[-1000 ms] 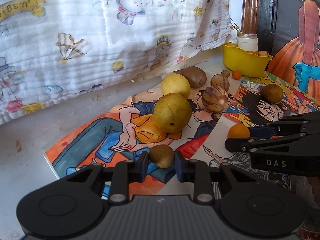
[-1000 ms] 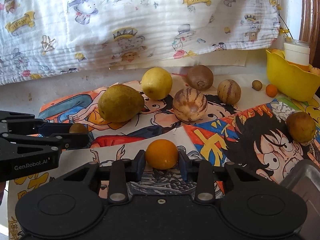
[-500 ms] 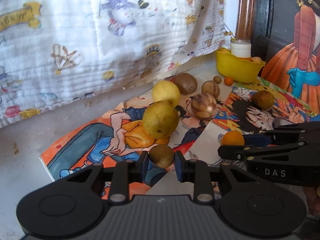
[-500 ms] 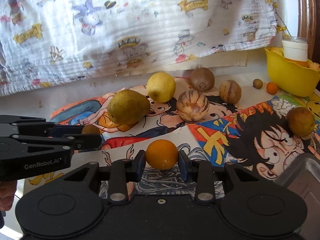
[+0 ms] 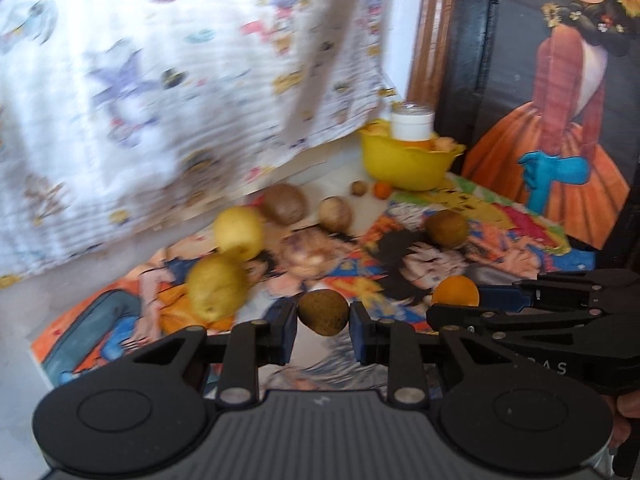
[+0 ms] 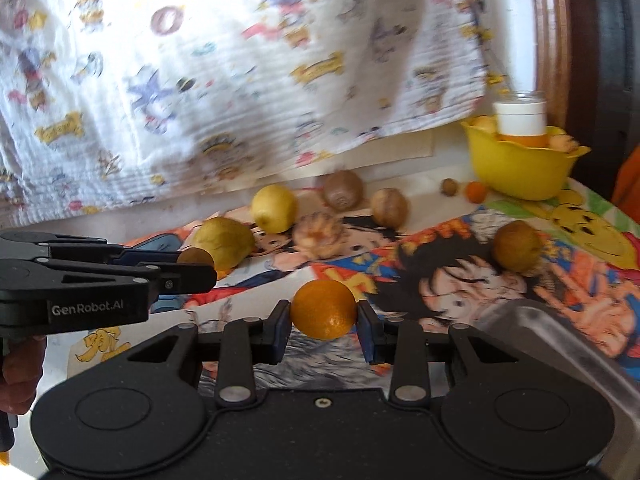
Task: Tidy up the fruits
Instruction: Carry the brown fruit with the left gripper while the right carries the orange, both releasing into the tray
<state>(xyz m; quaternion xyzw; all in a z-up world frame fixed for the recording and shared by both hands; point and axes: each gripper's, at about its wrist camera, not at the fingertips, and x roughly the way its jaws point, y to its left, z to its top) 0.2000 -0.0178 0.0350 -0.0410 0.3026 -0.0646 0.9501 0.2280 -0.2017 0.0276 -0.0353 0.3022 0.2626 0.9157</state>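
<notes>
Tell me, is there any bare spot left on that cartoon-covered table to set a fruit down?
Yes. The posters lie bare between the orange held in the right gripper and the lone brown fruit, and also left of the green pear. It is crowded at the back, around the yellow lemon and near the yellow bowl.

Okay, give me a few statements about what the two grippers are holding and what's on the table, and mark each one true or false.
1. The left gripper is shut on a small brown fruit. True.
2. The right gripper is empty. False: it grips an orange.
3. The yellow bowl holds a white-lidded jar. True.
4. The yellow bowl is blue. False: it is yellow.
5. A tiny orange fruit lies beside the bowl. True.
</notes>
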